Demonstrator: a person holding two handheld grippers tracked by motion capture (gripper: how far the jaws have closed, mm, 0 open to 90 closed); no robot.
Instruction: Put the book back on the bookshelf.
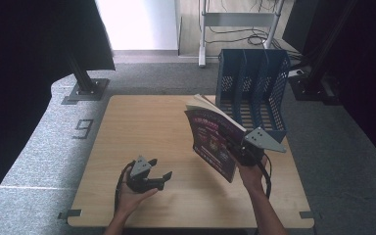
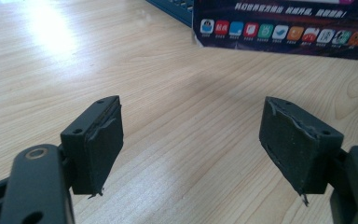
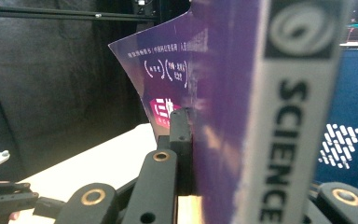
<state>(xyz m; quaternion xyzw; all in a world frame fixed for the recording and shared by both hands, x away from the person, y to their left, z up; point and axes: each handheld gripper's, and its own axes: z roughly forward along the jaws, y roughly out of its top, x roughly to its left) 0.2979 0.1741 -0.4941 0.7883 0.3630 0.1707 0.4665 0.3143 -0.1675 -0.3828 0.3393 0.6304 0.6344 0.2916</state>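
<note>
A purple magazine [image 1: 211, 139] is lifted off the wooden table [image 1: 142, 127], tilted, with my right gripper [image 1: 239, 148] shut on its spine side. In the right gripper view the magazine [image 3: 223, 107] stands upright between the jaws, its spine reading SCIENCE, and the left pad [image 3: 181, 140] presses on its cover. My left gripper [image 1: 159, 172] rests low near the table's front edge, to the left of the magazine. Its jaws stand wide open, pads [image 2: 100, 140] apart with bare wood between them. The magazine's lower edge [image 2: 284, 32] shows beyond them.
A blue mesh file rack [image 1: 252, 88] with several slots stands at the table's back right, just behind the raised magazine. Black stand bases [image 1: 85, 88] sit on the grey floor beyond the table. Dark curtains flank both sides.
</note>
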